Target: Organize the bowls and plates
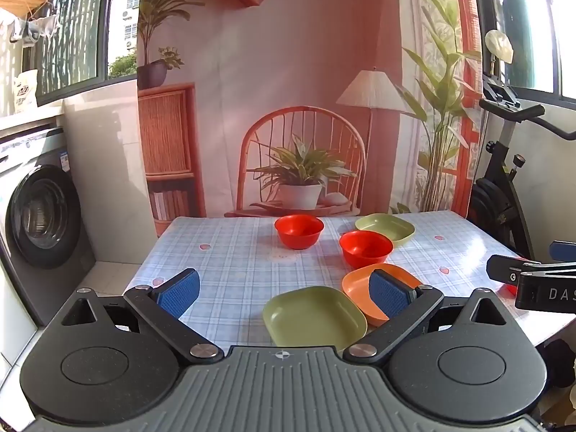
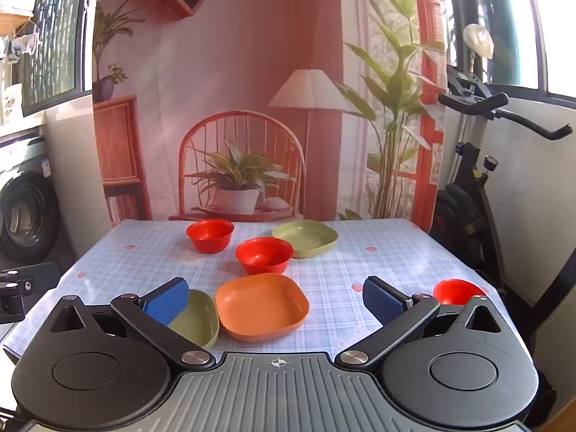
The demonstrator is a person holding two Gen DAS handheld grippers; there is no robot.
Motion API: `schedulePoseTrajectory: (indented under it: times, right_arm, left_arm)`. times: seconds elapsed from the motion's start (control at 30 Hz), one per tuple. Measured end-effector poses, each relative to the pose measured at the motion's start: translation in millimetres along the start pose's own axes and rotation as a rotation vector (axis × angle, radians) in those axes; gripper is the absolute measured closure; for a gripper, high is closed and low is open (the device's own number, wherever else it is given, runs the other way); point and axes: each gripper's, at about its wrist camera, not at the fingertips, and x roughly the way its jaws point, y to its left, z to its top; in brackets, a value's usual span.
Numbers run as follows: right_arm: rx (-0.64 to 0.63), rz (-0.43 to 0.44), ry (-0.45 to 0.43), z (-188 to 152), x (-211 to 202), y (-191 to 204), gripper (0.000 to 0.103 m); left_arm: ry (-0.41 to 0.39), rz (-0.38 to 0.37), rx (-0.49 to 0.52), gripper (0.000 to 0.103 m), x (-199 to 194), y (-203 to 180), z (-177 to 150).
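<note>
The tabletop (image 2: 360, 262) wears a pale blue checked cloth dotted with small pink marks. Toward its far edge sit a red bowl (image 2: 210, 234) and a green plate (image 2: 306, 238), well apart. A second red bowl (image 2: 264, 255) stands just in front of that plate, between the two. Nearer, an orange plate (image 2: 262, 306) lies just beside another green plate (image 1: 314, 316); whether their rims touch cannot be told. A third red bowl (image 2: 458, 291) sits close to the right edge.
</note>
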Motion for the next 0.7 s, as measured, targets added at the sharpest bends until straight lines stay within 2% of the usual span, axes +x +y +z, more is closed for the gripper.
schedulePoseTrajectory:
  times: [0.7]
  right_arm:
    - [0.0, 0.0, 0.001, 1.3, -1.1, 0.4, 0.0]
  left_arm:
    - [-0.009, -0.003, -0.009, 0.002, -2.6, -0.9, 1.1]
